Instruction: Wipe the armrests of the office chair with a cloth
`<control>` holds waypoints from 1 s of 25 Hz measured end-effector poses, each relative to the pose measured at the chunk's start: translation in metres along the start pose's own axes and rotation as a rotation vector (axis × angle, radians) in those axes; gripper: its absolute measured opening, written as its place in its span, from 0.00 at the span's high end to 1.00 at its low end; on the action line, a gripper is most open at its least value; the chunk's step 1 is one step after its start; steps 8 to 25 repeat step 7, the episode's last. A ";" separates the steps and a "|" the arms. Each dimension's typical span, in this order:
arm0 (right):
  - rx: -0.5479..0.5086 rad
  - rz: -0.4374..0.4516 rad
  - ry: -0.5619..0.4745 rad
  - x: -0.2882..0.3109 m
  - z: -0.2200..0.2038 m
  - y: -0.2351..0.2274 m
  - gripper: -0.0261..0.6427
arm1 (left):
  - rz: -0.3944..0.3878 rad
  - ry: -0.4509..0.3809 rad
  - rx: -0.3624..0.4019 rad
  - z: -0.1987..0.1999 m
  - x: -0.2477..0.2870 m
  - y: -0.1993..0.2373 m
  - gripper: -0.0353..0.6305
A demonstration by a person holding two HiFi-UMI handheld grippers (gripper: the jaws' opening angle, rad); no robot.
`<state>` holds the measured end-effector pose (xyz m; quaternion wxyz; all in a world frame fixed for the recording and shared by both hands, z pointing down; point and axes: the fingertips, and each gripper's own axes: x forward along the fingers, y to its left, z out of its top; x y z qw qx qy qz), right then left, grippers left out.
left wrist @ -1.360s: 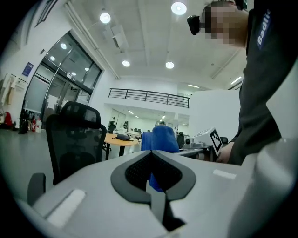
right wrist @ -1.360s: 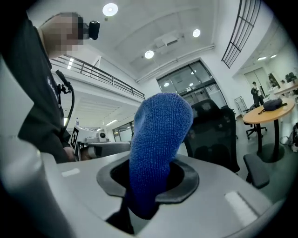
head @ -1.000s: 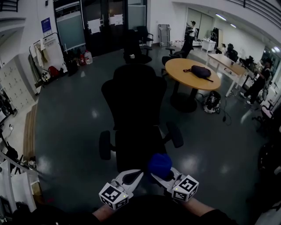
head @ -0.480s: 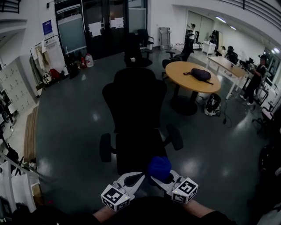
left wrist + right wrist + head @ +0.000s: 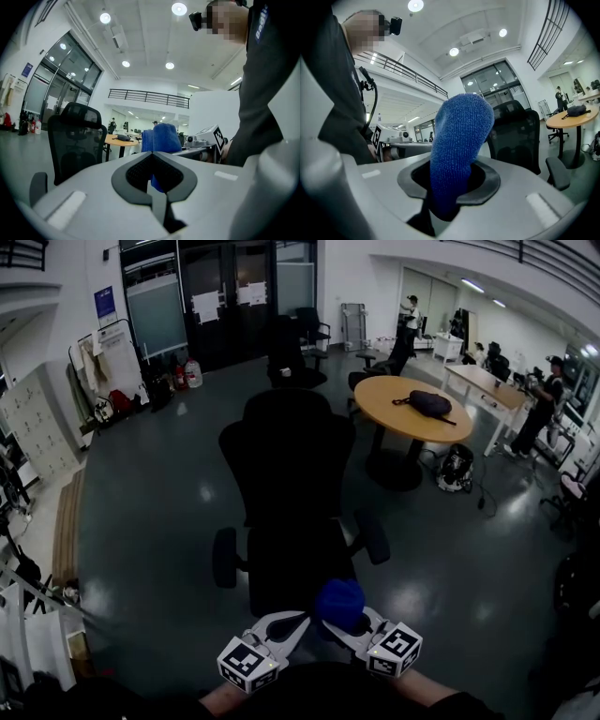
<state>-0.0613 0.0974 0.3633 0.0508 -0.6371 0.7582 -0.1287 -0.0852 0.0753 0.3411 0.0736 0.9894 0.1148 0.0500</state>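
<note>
The blue cloth (image 5: 339, 604) is bunched upright in the right gripper (image 5: 359, 627), whose fingers clamp its lower end. It is held low, close to the person's body, just in front of the seat edge of the black office chair (image 5: 286, 465) and clear of both armrests (image 5: 224, 557). The left gripper (image 5: 292, 620) hangs just beside it, fingers pressed together with nothing between them. Beyond the chair, to the right, a round wooden table (image 5: 398, 418) carries a dark bag (image 5: 429, 402).
</note>
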 end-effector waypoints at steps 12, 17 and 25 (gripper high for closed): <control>0.000 0.001 0.012 -0.007 -0.004 0.000 0.78 | -0.008 -0.004 0.000 -0.002 0.004 -0.009 0.92; 0.000 0.001 0.012 -0.007 -0.004 0.000 0.78 | -0.008 -0.004 0.000 -0.002 0.004 -0.009 0.92; 0.000 0.001 0.012 -0.007 -0.004 0.000 0.78 | -0.008 -0.004 0.000 -0.002 0.004 -0.009 0.92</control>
